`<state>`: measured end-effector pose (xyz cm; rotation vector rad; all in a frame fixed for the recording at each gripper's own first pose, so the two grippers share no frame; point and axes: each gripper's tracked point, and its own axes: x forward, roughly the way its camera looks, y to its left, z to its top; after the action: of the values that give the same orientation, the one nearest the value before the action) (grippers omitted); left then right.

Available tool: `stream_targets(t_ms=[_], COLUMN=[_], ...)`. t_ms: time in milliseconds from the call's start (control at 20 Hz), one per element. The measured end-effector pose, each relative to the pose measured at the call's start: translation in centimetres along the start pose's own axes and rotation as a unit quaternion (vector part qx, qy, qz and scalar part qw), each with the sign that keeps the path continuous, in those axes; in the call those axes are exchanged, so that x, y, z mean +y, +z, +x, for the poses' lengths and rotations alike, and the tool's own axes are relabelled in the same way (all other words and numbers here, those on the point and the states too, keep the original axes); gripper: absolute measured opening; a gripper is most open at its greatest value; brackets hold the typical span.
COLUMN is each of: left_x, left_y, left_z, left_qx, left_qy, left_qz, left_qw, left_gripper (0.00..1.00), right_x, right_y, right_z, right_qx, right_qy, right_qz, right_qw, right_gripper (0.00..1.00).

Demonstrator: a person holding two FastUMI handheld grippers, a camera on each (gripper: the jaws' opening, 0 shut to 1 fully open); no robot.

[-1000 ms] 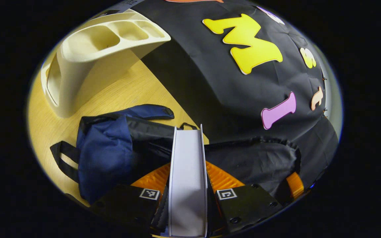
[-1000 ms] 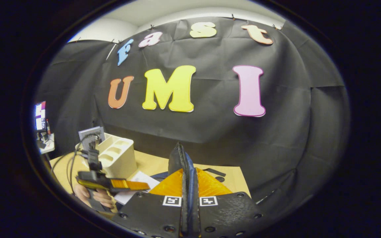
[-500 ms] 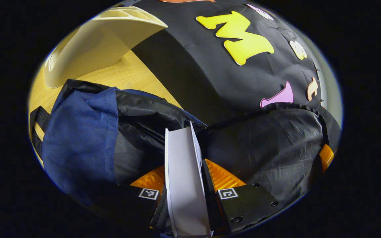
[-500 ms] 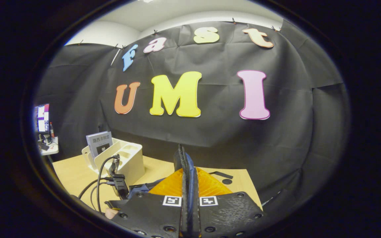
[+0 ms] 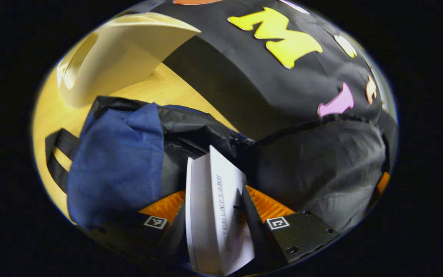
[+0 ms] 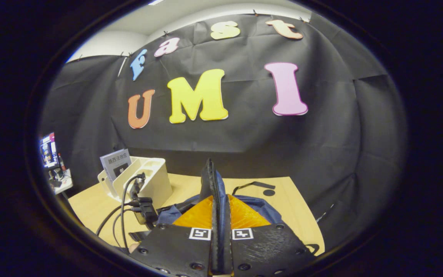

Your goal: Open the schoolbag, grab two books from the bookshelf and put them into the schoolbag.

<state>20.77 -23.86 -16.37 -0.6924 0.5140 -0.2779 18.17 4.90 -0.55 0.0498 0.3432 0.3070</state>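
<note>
Left gripper view: left hand-held gripper [image 5: 214, 215] spreading, one book [image 5: 215, 215] tilting loose into one schoolbag [image 5: 117, 165]; right hand-held gripper [image 6: 220, 215] pinching schoolbag edge; one book [image 6: 115, 162] standing in bookshelf [image 6: 150, 181].

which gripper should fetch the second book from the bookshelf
Left, probably. The right hand-held gripper is clamped on the schoolbag edge, holding it open; the left hand-held gripper is dropping its book in, so it frees first.

I can't see the book's [image 5: 215, 215] lower end; the picture's edge cuts it. The schoolbag's [image 5: 117, 165] inside stays dark.
</note>
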Motion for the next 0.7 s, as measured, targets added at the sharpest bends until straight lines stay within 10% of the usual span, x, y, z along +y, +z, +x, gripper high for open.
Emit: stream_targets(t_ms=[200,700], left_x=[0.1,1.2], left_y=[0.3,0.3], left_z=[-1.2,-5.7], left_qx=[0.007,0.060], left_qy=[0.023,-0.017], left_qz=[0.075,0.136], left_qw=[0.997,0.989], left_gripper=[0.90,0.93], right_x=[-1.5,-1.9], right_y=[-1.2,-4.0], right_z=[-0.2,0.1], right_qx=[0.012,0.045], right_qy=[-0.023,-0.035], right_qz=[0.007,0.008], right_qw=[1.000,0.998], right_gripper=[0.05,0.05])
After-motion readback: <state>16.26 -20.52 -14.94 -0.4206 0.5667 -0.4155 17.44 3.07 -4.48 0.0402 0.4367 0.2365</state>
